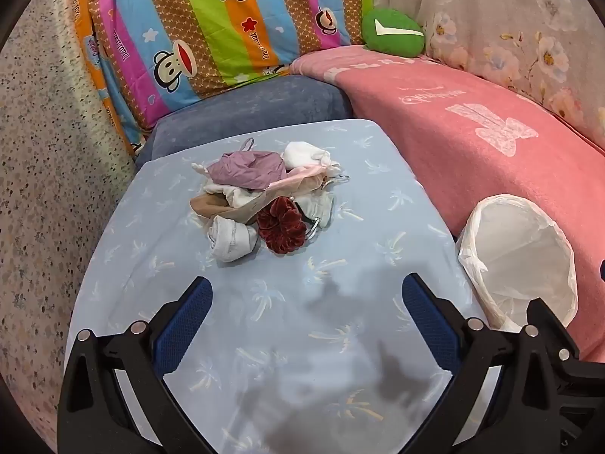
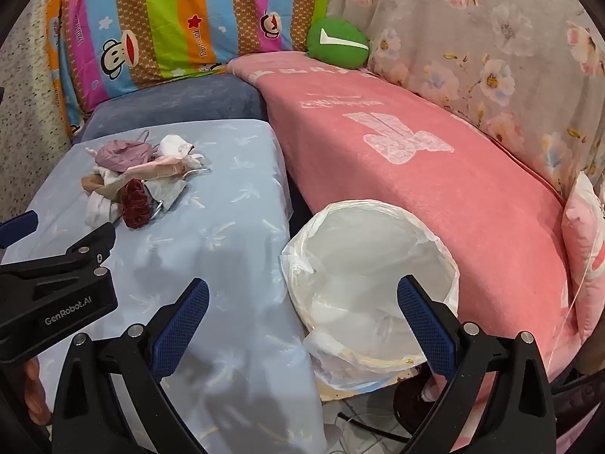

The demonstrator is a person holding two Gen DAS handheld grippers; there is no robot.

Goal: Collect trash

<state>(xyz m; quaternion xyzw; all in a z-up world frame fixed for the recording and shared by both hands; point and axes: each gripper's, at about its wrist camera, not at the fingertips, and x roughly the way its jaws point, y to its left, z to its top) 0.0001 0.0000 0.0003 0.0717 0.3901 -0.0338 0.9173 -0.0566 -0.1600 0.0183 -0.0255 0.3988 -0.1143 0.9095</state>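
Gripper body lettering: "GenRobot.AI", white on the black body of the left gripper [image 2: 19, 223], read in the right wrist view.
Striped cushion [image 1: 211, 34]: "Captain" on the monkey's cap; "Paul Frank" repeated along the stripes.
Pink blanket [image 1: 472, 132]: pale woven lettering, upside down, not legible.
Green cushion [image 1: 393, 32]: white check-like mark.

1. The left wrist view looks forward and down from above the near edge of the pale blue palm-print cloth-covered surface [image 1: 340, 196], facing the heap of crumpled cloth scraps [image 1: 261, 196] at its middle.
2. The right wrist view sits further right, angled down over the white plastic-lined round bin [image 2: 370, 261], close below.
3. Both views share the surface, heap, bin and pink blanket [image 2: 435, 174].
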